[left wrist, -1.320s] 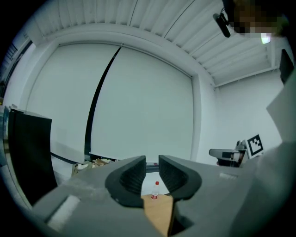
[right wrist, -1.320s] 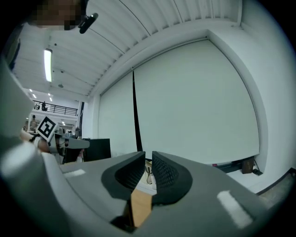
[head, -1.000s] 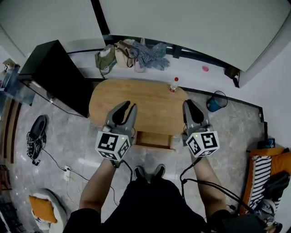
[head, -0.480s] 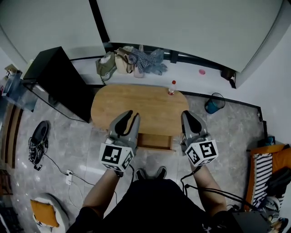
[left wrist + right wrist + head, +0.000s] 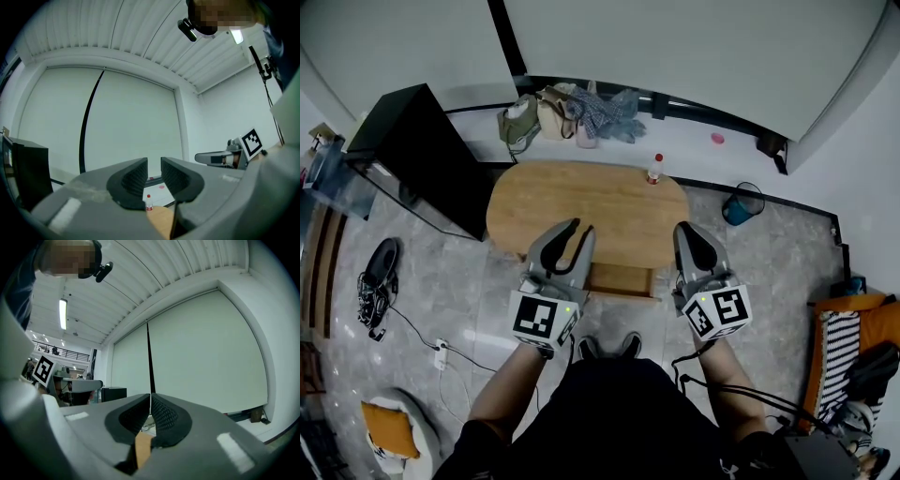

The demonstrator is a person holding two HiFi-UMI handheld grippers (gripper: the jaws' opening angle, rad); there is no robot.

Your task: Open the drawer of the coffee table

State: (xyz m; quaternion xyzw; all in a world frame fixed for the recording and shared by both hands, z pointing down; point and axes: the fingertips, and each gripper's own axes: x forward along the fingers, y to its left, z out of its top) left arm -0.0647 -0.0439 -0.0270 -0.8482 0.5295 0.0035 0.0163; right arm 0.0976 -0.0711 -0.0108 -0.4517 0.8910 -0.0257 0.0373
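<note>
The oval wooden coffee table stands in the middle of the head view. Its drawer sticks out a little from under the near edge. My left gripper hovers over the near left part of the tabletop, open with a narrow gap and nothing in it; the left gripper view shows it the same way. My right gripper hangs over the table's near right end, shut on nothing. In the right gripper view its pads meet, with only a strip of wood showing below them.
A small red-capped bottle stands at the table's far edge. A black cabinet is at the left, bags lie by the wall, a blue bin sits at the right. Shoes and a power strip lie on the floor.
Both grippers have drawn back a little toward the person and risen slightly. The drawer stands out about as before.
</note>
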